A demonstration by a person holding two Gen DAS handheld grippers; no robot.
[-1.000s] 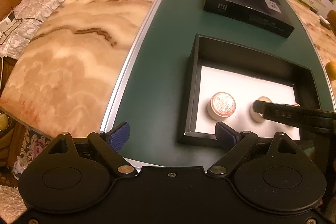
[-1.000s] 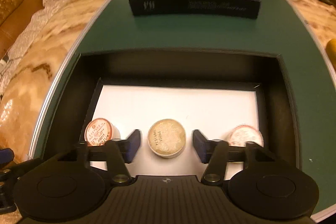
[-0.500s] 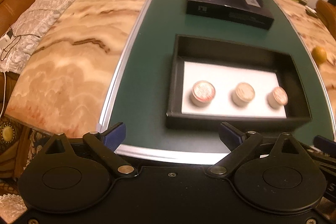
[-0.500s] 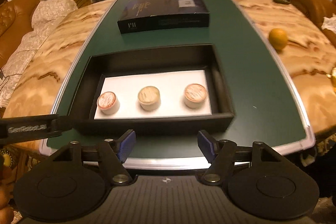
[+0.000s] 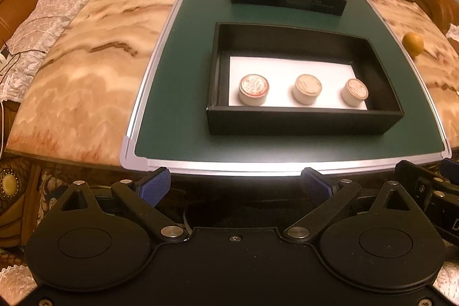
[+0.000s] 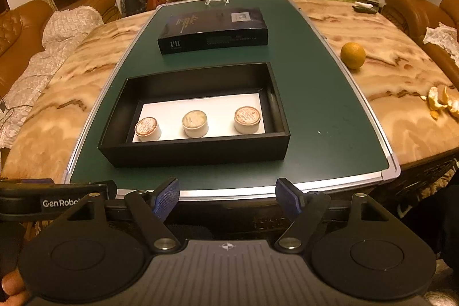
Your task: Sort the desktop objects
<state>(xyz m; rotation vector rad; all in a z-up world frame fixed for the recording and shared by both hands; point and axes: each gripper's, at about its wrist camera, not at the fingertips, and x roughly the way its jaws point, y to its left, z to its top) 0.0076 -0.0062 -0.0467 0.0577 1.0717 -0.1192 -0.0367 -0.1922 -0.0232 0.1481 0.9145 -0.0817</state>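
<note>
Jars (image 6: 195, 123) stand three abreast along the near edge inside the black tray (image 6: 198, 152) on the bench, straight ahead of both grippers' released, empty jaws, right gripper (image 6: 228, 195) nearer centred.

Hidden and unreadable bits from my seat

I can't read the print on the three jar lids (image 6: 247, 114), nor the small lettering along the closed box's (image 6: 213, 40) side. The near wall of the open black tray (image 5: 301, 122) hides the jars' bases. The orange peel (image 6: 443, 102) is cut by the right edge, and the left tool's (image 6: 43, 201) label runs behind my own.
</note>
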